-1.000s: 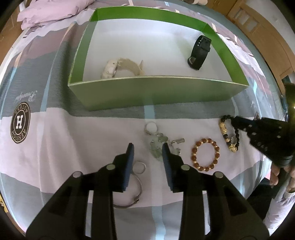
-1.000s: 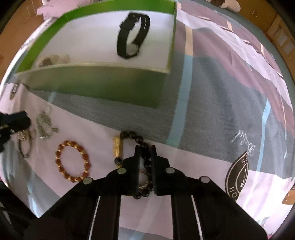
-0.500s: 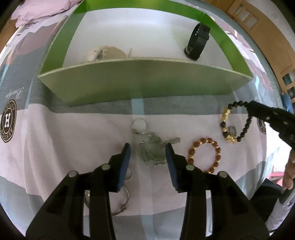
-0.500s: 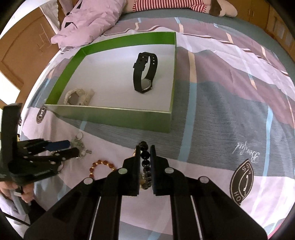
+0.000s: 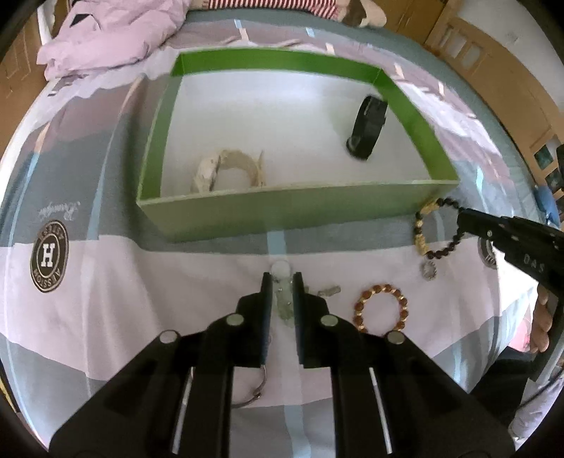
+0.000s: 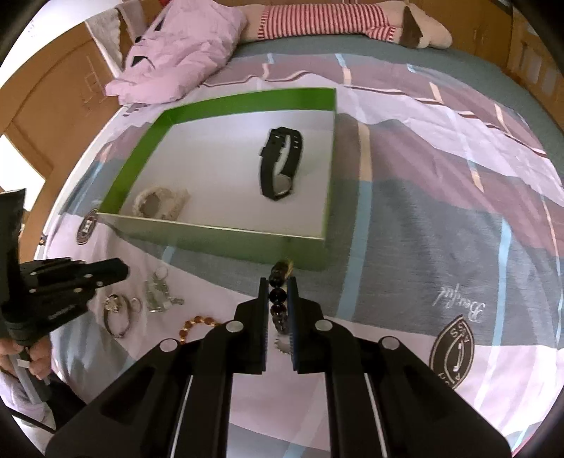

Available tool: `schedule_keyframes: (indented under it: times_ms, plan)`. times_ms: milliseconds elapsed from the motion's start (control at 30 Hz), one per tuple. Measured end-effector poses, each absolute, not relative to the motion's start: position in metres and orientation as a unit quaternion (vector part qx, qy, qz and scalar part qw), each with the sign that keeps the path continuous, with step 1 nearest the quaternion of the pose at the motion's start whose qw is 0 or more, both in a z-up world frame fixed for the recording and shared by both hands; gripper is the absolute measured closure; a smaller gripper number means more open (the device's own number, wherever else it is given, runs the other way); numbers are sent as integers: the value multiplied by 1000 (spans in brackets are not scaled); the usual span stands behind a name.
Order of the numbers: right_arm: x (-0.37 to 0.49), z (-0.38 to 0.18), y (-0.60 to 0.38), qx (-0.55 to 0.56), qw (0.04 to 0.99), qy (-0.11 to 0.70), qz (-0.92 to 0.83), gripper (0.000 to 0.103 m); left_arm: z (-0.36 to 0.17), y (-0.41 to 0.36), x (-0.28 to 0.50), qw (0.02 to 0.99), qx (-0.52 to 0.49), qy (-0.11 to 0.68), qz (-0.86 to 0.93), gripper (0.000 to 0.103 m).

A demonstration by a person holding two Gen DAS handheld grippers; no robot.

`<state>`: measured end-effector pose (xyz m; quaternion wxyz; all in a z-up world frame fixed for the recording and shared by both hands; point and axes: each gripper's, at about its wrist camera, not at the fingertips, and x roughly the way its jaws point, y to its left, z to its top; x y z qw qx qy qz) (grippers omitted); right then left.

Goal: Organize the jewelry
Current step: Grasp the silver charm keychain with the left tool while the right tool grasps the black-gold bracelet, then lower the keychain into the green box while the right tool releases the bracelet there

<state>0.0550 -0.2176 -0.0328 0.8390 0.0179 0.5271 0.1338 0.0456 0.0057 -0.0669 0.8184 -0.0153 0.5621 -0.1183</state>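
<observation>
A green box (image 5: 282,211) with a white floor stands on the bedspread; it holds a cream watch (image 5: 225,171) and a black watch (image 5: 366,130). My left gripper (image 5: 281,282) is shut on a pale green and silver trinket cluster (image 5: 285,303), held above the bedspread. My right gripper (image 6: 277,285) is shut on a black and gold bead bracelet (image 6: 278,282), which hangs in the air near the box's front right corner and shows in the left wrist view (image 5: 437,229). A brown bead bracelet (image 5: 380,311) lies on the bedspread.
A silver bangle (image 6: 116,315) and a small ring (image 6: 135,303) lie left of the trinkets. A small toothed silver ring (image 5: 428,271) lies under the hanging bracelet. A pink pillow (image 6: 183,60) and a striped plush toy (image 6: 335,17) lie behind the box.
My left gripper has shut on the trinket cluster and risen with it. My right gripper has lifted the black bead bracelet off the bedspread and moved it up toward the box.
</observation>
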Motion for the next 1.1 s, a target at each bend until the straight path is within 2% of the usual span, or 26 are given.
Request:
schedule_keyframes:
  times_ms: [100, 233, 267, 333, 367, 500, 767, 800, 867, 933, 1000, 1033, 1100]
  plan:
    - [61, -45, -224, 16, 828, 551, 101, 93, -76, 10, 45, 810, -11, 574, -118, 93]
    - [65, -56, -233, 6, 820, 569, 59, 92, -80, 12, 46, 806, -17, 580, -118, 81]
    - [64, -57, -235, 6, 820, 571, 51, 88, -81, 13, 45, 805, -20, 582, -118, 80]
    - [66, -60, -242, 15, 820, 571, 36, 67, -84, 13, 46, 803, -26, 584, -117, 78]
    - [66, -60, -244, 23, 821, 570, 38, 67, -86, 13, 47, 801, -28, 586, -116, 77]
    - [65, -60, -237, 53, 814, 571, 91, 67, -95, 12, 49, 797, -37, 593, -110, 76]
    - [66, -93, -192, -7, 790, 603, 111, 67, -105, 2, 52, 798, -31, 592, -107, 70]
    - [67, -97, -188, -16, 788, 607, 107, 67, -106, 0, 52, 800, -26, 591, -106, 70]
    - [66, -100, -185, -29, 789, 604, 105, 67, -105, -8, 51, 804, -6, 586, -100, 79]
    - [65, -98, -181, -42, 792, 600, 105, 72, -105, -11, 51, 805, 0, 584, -100, 90]
    - [63, -97, -177, -46, 792, 599, 106, 89, -102, -11, 51, 804, -8, 585, -102, 93]
    - [62, -96, -176, -47, 793, 598, 107, 92, -100, -9, 52, 806, -9, 583, -101, 94]
    - [62, -93, -177, -44, 794, 596, 111, 93, -90, -8, 51, 813, -13, 573, -100, 94]
